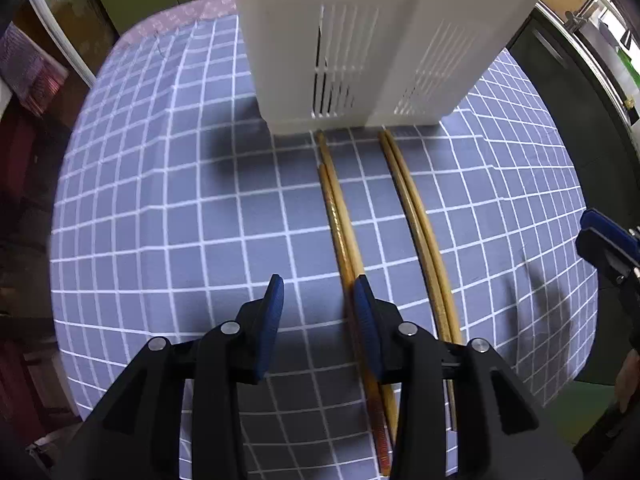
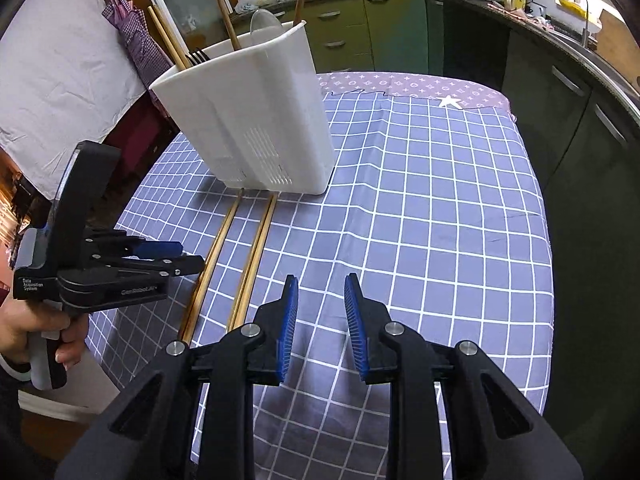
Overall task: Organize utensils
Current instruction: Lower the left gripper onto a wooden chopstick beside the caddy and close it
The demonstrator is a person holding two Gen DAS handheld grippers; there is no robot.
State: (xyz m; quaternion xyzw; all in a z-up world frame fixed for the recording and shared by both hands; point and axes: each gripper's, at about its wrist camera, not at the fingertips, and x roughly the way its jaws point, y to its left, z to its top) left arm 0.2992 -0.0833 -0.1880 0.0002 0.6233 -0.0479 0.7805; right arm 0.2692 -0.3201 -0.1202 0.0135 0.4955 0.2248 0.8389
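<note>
Chopsticks on the cloth, holder partly filled

Two pairs of chopsticks (image 1: 416, 216) lie side by side on the checked tablecloth (image 1: 160, 220), tips just at the foot of the white utensil holder (image 2: 256, 120), which already carries chopsticks, a fork and a spoon. Left gripper (image 1: 318, 320) hovers with jaws apart and empty, its right pad over the left pair (image 1: 340, 216); right gripper (image 2: 321, 326) stands narrowly parted, holding nothing, beside the other pair. Both pairs, I judge, await stowing.
</note>
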